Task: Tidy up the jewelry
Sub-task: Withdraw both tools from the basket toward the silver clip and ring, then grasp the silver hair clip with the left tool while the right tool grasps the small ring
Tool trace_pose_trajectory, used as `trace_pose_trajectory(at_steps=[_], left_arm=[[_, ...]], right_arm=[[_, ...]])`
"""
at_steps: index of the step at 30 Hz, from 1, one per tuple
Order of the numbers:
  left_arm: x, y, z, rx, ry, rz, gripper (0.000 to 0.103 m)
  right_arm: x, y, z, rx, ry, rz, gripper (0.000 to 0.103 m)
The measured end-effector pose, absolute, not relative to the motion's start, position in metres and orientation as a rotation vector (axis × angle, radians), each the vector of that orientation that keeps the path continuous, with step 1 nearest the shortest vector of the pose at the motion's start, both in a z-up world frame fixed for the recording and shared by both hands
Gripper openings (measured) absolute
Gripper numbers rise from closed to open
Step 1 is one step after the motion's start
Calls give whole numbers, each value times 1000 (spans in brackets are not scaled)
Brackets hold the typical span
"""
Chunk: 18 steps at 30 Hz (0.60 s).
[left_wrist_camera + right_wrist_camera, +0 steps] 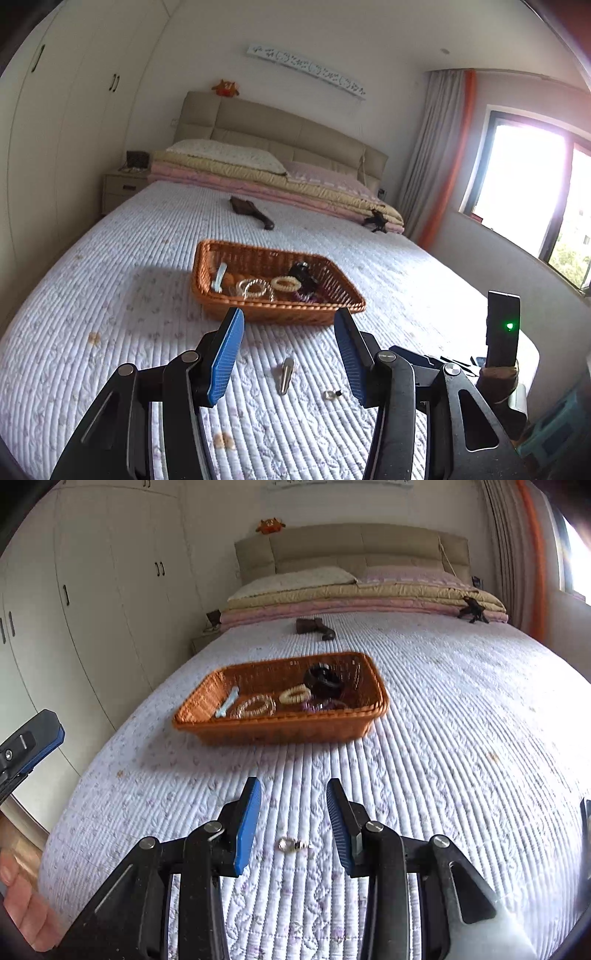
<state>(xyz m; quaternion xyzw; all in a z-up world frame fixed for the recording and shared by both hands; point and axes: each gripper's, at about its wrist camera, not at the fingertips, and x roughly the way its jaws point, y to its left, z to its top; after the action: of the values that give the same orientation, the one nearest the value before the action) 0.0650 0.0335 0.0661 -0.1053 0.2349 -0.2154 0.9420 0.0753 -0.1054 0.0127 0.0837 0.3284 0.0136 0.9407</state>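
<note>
Basket [275, 314]: orange wicker, on the quilt [110, 295] ahead of both grippers, apart from them.
Basket contents: pearl bracelets [255, 288], a cream ring bracelet [285, 283], a pale clip [220, 277], dark pieces at the far right.
Left gripper [290, 356]: spread, nothing between its blue pads, hanging over the quilt.
Hairpin [286, 374]: silver, flat on the quilt just below the left gripper's gap.
Right gripper [293, 825]: spread, pinching nothing.
Small ring [290, 844]: on the quilt under the right gripper's gap, touching neither finger; in the left view it lies just right of the hairpin.
Hand [22, 904]: fingers at the right view's lower left edge.
</note>
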Motion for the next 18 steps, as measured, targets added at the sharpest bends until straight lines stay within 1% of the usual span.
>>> trace_pose_trajectory(at_steps=[7, 18], left_arm=[[82, 24, 27, -207, 570, -433, 52], [130, 4, -22, -205, 780, -478, 52]], right_arm=[[87, -103, -26, 182, 749, 25, 39], [99, -89, -59, 123, 855, 30, 39]])
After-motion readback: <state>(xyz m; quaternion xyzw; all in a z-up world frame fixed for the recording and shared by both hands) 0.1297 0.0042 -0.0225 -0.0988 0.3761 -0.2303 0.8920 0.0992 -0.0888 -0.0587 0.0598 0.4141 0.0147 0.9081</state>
